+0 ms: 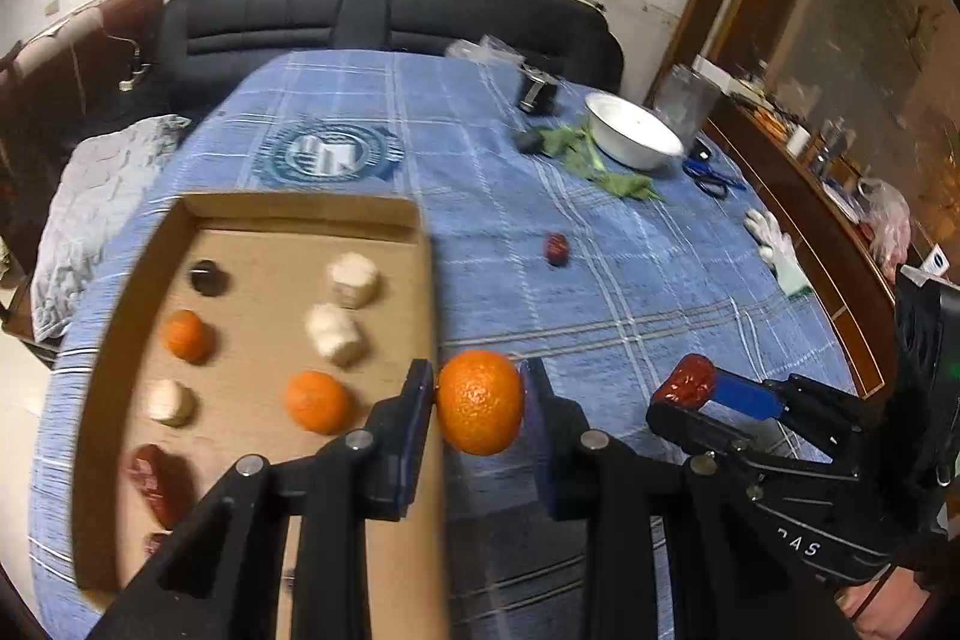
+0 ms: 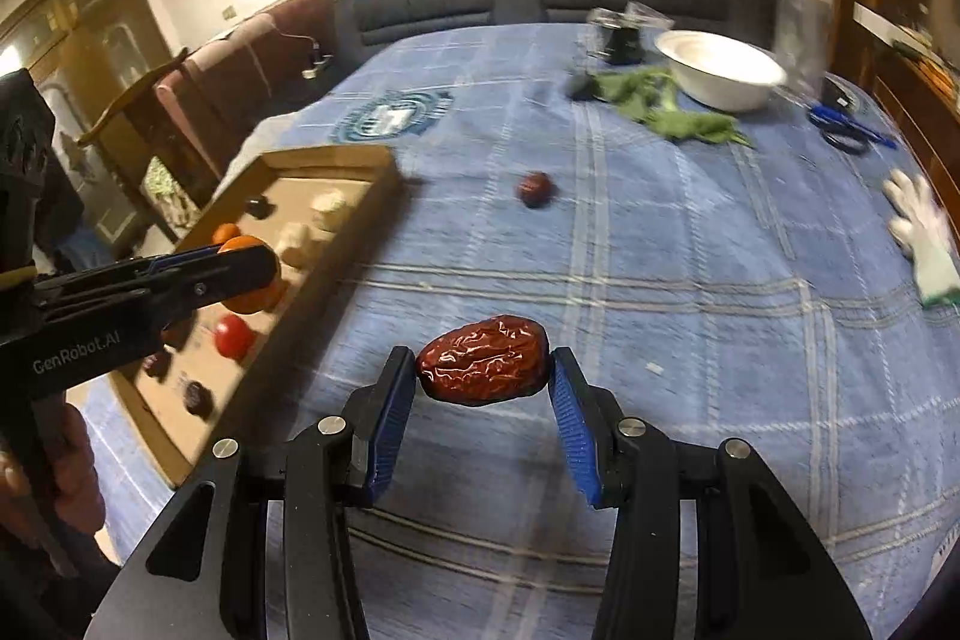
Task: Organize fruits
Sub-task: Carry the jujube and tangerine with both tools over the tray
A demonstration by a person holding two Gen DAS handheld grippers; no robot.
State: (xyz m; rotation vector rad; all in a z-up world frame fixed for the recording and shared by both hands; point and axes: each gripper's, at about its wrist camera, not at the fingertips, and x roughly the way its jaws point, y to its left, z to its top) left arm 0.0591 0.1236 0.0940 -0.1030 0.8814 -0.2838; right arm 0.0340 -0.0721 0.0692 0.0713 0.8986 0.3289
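Jaws: left gripper [image 1: 478, 388] pinches orange [image 1: 479, 402], right gripper [image 2: 483, 370] pinches date [image 2: 483, 368] | risk: orange clips box [image 1: 420, 244] right wall (slips).

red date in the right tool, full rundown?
The red date is dark red, glossy and wrinkled, an oblong dried fruit that looks whole. It lies sideways, gripped end to end between the blue pads of the right tool, held above the blue plaid tablecloth. Only the pads touch it.
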